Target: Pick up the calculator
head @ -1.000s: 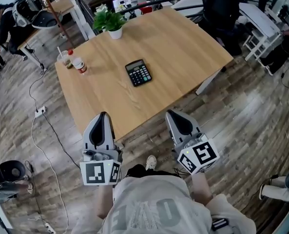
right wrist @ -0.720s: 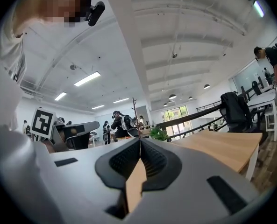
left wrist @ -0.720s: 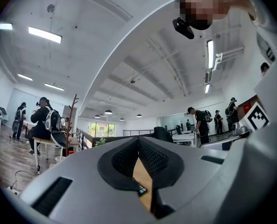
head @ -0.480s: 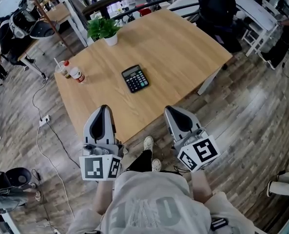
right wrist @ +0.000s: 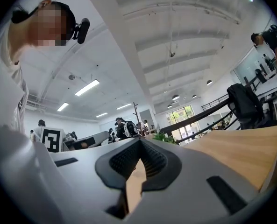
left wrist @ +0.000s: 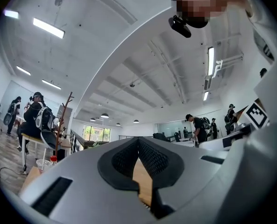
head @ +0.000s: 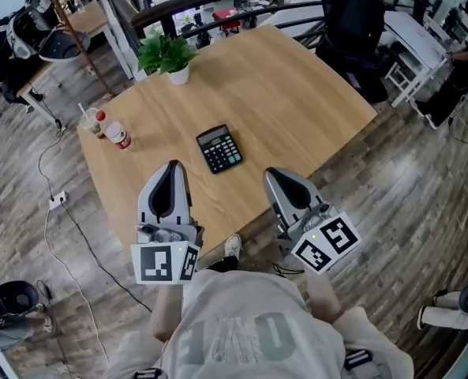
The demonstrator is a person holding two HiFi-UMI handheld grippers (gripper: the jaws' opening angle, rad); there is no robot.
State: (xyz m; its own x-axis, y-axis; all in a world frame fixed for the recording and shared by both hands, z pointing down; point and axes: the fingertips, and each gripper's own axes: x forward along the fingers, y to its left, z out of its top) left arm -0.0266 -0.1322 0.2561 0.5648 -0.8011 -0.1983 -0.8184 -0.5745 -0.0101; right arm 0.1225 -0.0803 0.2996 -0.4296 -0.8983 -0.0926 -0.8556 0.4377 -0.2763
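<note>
A black calculator (head: 219, 149) lies flat near the middle of the wooden table (head: 297, 93) in the head view. My left gripper (head: 170, 166) reaches over the table's near edge, just left of and nearer than the calculator, apart from it. My right gripper (head: 270, 172) is level with it, to the calculator's near right, also not touching. Each gripper has its jaws shut with nothing between them. In the left gripper view (left wrist: 138, 141) and the right gripper view (right wrist: 139, 141) the pads meet at the tips, and the calculator is hidden behind the jaws.
A potted plant (head: 170, 54) stands at the table's far left corner. A cup with a straw (head: 87, 121) and a small bottle (head: 117, 135) stand at the left edge. Black chairs (head: 356, 22) and other desks surround the table. A cable (head: 60, 204) runs along the floor on the left.
Both grippers have moved forward from the table's near edge to over the tabletop, and the calculator now lies closer to their tips. The jaws have stayed shut.
</note>
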